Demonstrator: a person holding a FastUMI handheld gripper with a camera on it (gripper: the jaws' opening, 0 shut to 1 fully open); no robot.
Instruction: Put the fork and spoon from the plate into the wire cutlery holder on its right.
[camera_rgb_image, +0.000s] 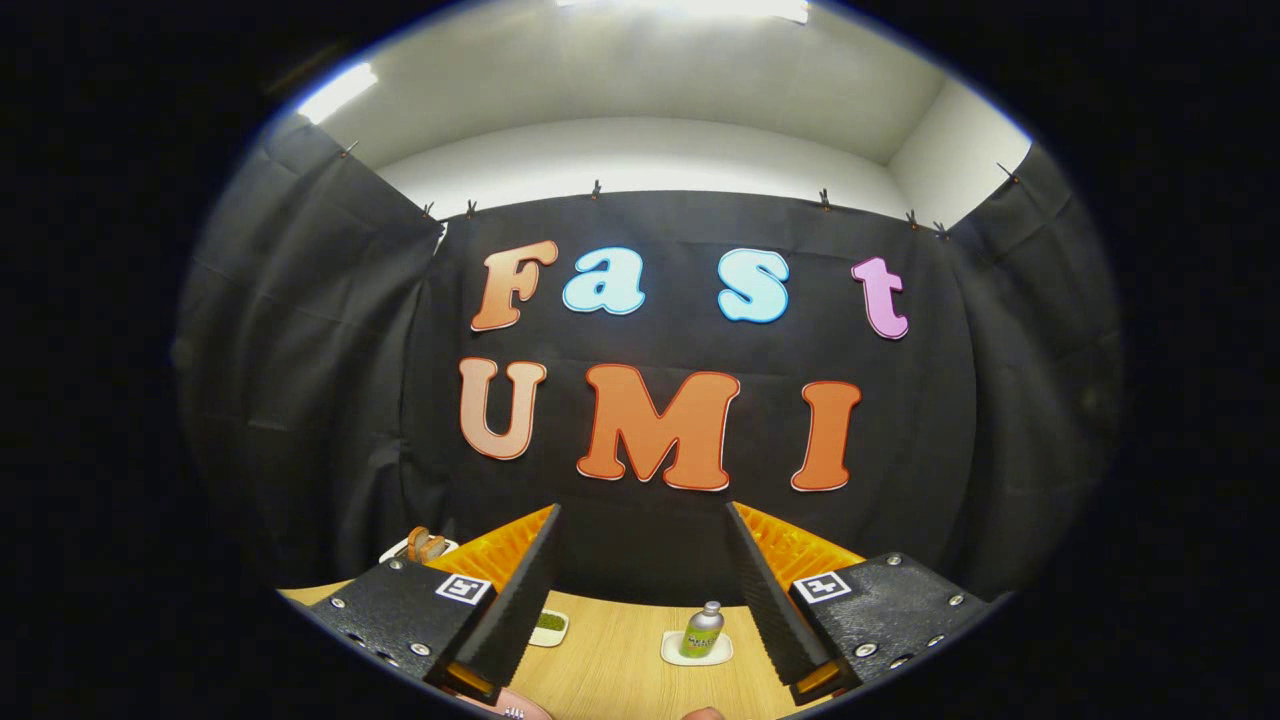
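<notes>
Hand-held gripper (640, 590): mine, fingers spread wide, holding nothing, raised level toward the wall, likely for approach.
Plate (510, 708): pink rim just under my left finger; cutlery barely visible.
Bottle (702, 630): upright on tabletop (610, 660), between fingers.

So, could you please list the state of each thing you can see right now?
gripper: open, nothing between its fingers
small bottle: upright on a white coaster, cap on, beyond the fingers
white dish: flat on the wooden table, holding something green
</notes>
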